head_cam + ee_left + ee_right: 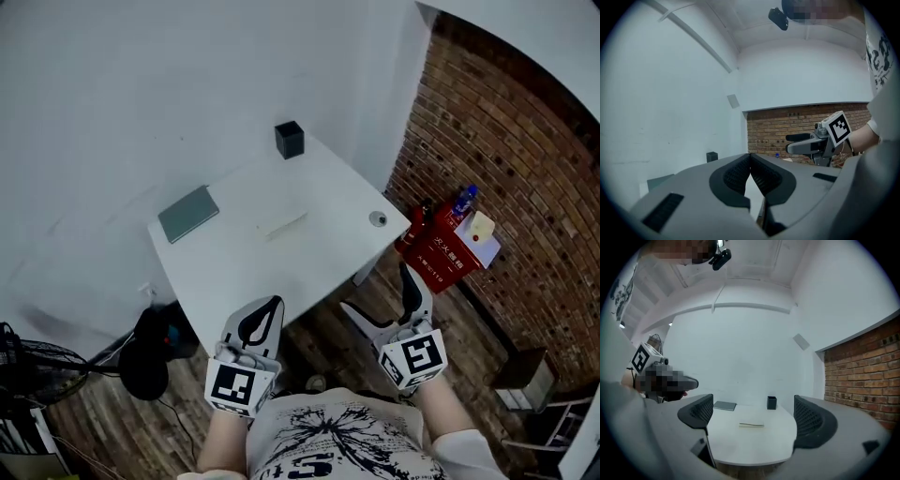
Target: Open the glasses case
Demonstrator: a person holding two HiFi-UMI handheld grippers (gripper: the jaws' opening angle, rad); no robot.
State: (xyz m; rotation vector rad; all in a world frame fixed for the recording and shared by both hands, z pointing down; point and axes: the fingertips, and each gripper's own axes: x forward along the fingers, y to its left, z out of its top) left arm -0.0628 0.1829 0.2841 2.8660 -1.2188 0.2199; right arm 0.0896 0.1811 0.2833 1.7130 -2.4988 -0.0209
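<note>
Hovering off glasses case (282, 224), left tongs (273, 303) closed, right tongs (376, 290) apart

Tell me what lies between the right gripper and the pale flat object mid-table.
Nothing: only bare white table top separates the right gripper from the pale flat object, as the right gripper view shows.

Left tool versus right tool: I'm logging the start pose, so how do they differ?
The left tool has jaws together; the right tool has them wide apart. The left tool overlaps the table; the right tool hangs over floor. Both are empty, short of the glasses case.
</note>
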